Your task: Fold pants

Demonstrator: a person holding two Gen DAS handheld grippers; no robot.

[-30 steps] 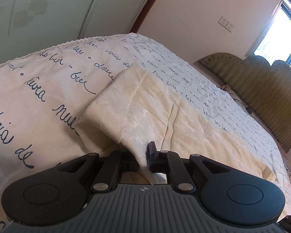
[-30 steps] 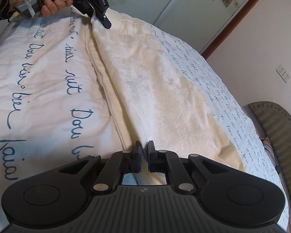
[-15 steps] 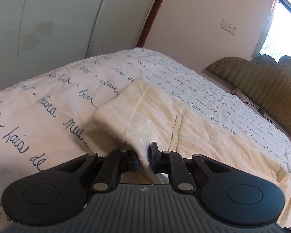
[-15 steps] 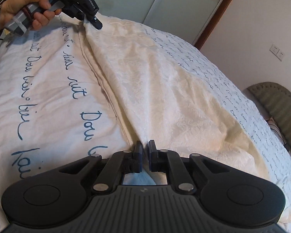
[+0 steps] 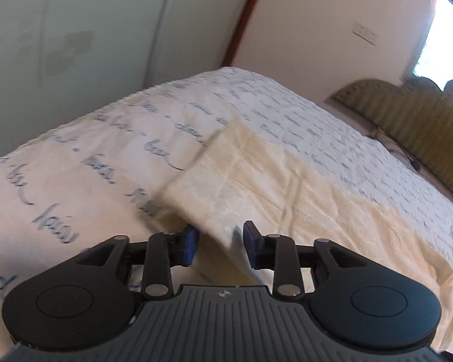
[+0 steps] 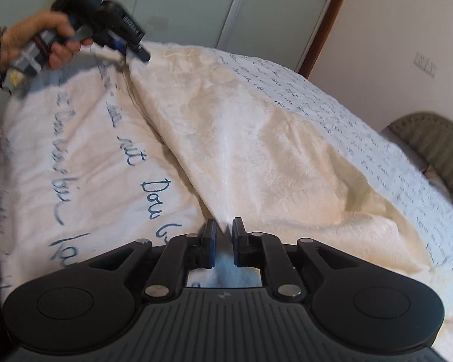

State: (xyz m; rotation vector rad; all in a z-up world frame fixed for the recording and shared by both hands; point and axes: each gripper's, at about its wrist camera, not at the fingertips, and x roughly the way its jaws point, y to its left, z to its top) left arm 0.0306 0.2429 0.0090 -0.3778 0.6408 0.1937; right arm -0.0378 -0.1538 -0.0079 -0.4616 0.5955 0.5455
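Observation:
Cream pants (image 5: 256, 181) lie lengthwise on a bed, also seen in the right wrist view (image 6: 256, 150). My left gripper (image 5: 219, 246) is open, its jaws apart with a corner of the pants slack between them. It also shows in the right wrist view (image 6: 130, 48), held by a hand at the far end of the pants. My right gripper (image 6: 223, 241) is open a little, and the near edge of the pants lies between its fingers.
The bedspread (image 6: 75, 166) is white with blue handwriting print. A green headboard (image 5: 407, 111) stands at the right. Pale wardrobe doors (image 5: 75, 30) and a beige wall with a socket (image 5: 365, 31) lie beyond the bed.
Both grippers have opened and let go of the pants. The left gripper has lifted a little. The pants have settled onto the bed.

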